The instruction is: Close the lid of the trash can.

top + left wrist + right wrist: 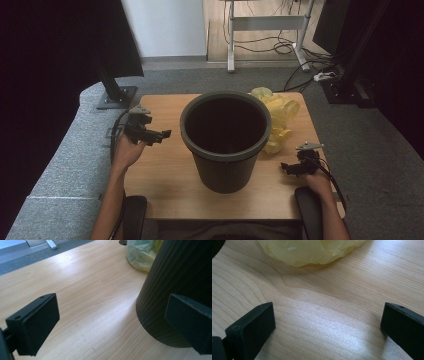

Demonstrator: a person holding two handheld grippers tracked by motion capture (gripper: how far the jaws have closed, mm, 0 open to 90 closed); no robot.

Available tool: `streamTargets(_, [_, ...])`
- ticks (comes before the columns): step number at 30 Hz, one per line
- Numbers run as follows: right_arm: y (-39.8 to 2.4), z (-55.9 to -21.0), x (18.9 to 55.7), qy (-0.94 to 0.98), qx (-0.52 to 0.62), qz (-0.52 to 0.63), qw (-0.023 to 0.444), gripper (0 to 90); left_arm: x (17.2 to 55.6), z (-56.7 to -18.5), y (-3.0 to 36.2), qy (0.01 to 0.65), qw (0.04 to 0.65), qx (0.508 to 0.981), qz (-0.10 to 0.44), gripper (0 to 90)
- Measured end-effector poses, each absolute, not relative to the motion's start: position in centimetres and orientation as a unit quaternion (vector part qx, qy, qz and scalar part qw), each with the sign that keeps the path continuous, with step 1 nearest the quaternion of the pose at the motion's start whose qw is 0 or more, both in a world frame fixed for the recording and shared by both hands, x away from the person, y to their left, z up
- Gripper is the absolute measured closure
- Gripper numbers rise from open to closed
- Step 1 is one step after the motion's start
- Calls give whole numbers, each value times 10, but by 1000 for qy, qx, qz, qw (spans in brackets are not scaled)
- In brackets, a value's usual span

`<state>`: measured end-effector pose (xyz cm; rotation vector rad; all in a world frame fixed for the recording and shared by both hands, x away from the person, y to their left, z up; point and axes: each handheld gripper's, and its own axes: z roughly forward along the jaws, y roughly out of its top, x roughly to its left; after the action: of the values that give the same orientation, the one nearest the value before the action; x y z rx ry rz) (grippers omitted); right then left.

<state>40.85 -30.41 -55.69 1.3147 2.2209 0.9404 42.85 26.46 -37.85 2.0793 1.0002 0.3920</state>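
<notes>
Flanking the bin (226, 145) on the table (165, 170), left gripper (150, 134) and right gripper (295, 168) gape empty, bag (280, 117) behind.

Your worktop (165, 180) is light wood with visible grain, roughly square, with a rounded hole near its far edge seen in the left gripper view. A dark ribbed bin (226, 142) stands upright on it, about centre. A crumpled yellow plastic bag (279, 115) lies on the wood at the far right, just behind and beside the bin, touching or nearly touching its wall. The wood on the left and along the near edge is bare. The worktop sits over grey carpet floor (60, 165).
</notes>
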Motion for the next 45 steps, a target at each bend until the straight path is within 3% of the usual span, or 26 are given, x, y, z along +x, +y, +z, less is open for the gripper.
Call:
streamTargets(34, [-304, -557, 407, 794, 468, 336, 195, 0, 418, -483, 276, 412, 382, 813, 155, 0])
streamTargets(45, [-304, -557, 407, 793, 469, 337, 196, 0, 421, -518, 266, 415, 335, 833, 150, 0])
